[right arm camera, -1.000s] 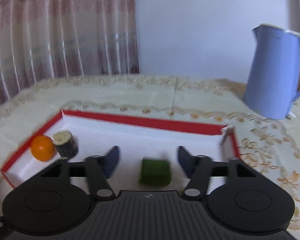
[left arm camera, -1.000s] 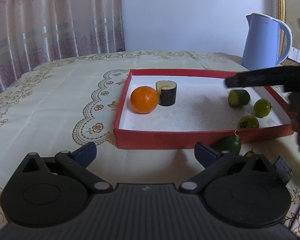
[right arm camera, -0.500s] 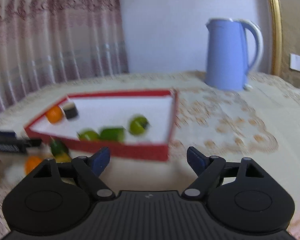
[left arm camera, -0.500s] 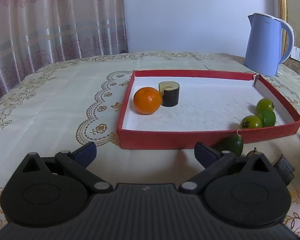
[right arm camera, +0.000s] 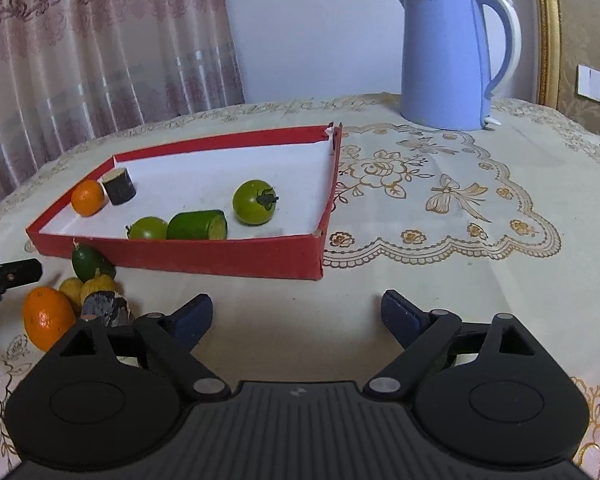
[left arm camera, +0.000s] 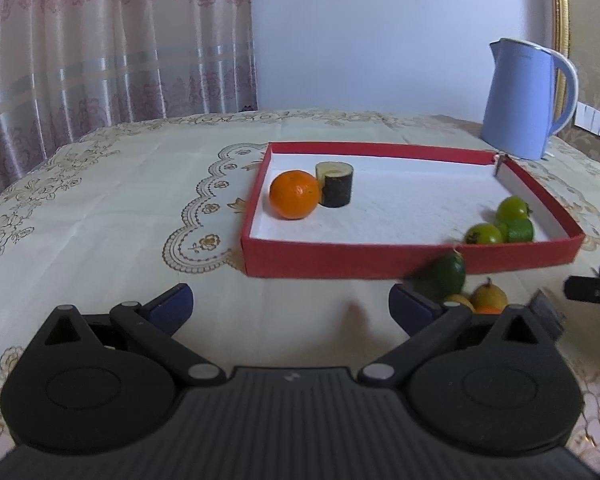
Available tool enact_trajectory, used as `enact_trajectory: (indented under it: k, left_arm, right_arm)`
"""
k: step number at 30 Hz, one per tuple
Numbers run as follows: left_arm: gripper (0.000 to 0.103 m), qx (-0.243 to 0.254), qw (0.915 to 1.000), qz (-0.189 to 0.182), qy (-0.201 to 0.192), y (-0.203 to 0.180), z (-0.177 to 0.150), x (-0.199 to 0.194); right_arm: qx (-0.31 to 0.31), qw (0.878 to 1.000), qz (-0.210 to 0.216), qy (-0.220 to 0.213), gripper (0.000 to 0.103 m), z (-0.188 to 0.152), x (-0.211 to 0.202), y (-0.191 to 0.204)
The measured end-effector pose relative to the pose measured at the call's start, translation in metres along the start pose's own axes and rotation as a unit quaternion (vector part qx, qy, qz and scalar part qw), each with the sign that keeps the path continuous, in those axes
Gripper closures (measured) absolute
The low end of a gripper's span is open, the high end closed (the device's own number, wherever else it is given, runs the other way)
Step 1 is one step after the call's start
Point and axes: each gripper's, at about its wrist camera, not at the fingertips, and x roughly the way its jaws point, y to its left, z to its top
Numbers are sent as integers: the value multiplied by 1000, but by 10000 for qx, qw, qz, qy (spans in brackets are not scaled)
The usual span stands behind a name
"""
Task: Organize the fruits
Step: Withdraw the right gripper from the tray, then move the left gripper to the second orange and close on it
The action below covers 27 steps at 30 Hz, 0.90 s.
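Observation:
A red tray (left arm camera: 340, 258) (right arm camera: 220, 256) with a white floor holds an orange (left arm camera: 295, 195) (right arm camera: 87, 197), a dark cut stub (left arm camera: 334, 184) (right arm camera: 119, 187), two green tomatoes (right arm camera: 254, 202) (right arm camera: 148, 228) and a green cucumber piece (right arm camera: 198, 225). Outside its near edge lie a green fruit (left arm camera: 442, 275) (right arm camera: 90, 262), small yellow fruits (left arm camera: 488, 296) (right arm camera: 96, 282), an orange (right arm camera: 46, 317) and a dark stub (right arm camera: 106, 308). My left gripper (left arm camera: 290, 304) is open and empty before the tray. My right gripper (right arm camera: 296, 312) is open and empty, right of the loose pile.
A blue kettle (left arm camera: 524, 100) (right arm camera: 454, 56) stands behind the tray at the right. The table has a cream embroidered cloth (right arm camera: 440, 200). Curtains (left arm camera: 100, 40) hang at the back left. The right gripper's tip (left arm camera: 592, 289) shows at the left view's right edge.
The right gripper let the cucumber piece go into the tray and pulled back to the right of the tray, open. The left gripper has barely moved.

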Motion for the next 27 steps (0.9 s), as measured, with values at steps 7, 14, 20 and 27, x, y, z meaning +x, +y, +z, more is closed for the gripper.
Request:
enact_trajectory:
  k: [7,14,20,27]
  left_arm:
    - [0,25,9993,-353,-71,-11,-9,-24]
    - [0,57,9959,-837,-334,-22,-3,-48]
    - [0,439,9943,-940,-241,-44,-4,-45]
    - [0,292,9958,-821,274,-52,-9,-23]
  right_arm:
    - [-299,9993,-223,104,9,0,4,11]
    - [-295,9993,-206,108,8,0,4,10]
    - [-341,9991,-240,122,8,0,4,11]
    - [-368,9989,-260,129,8,0,4,12]
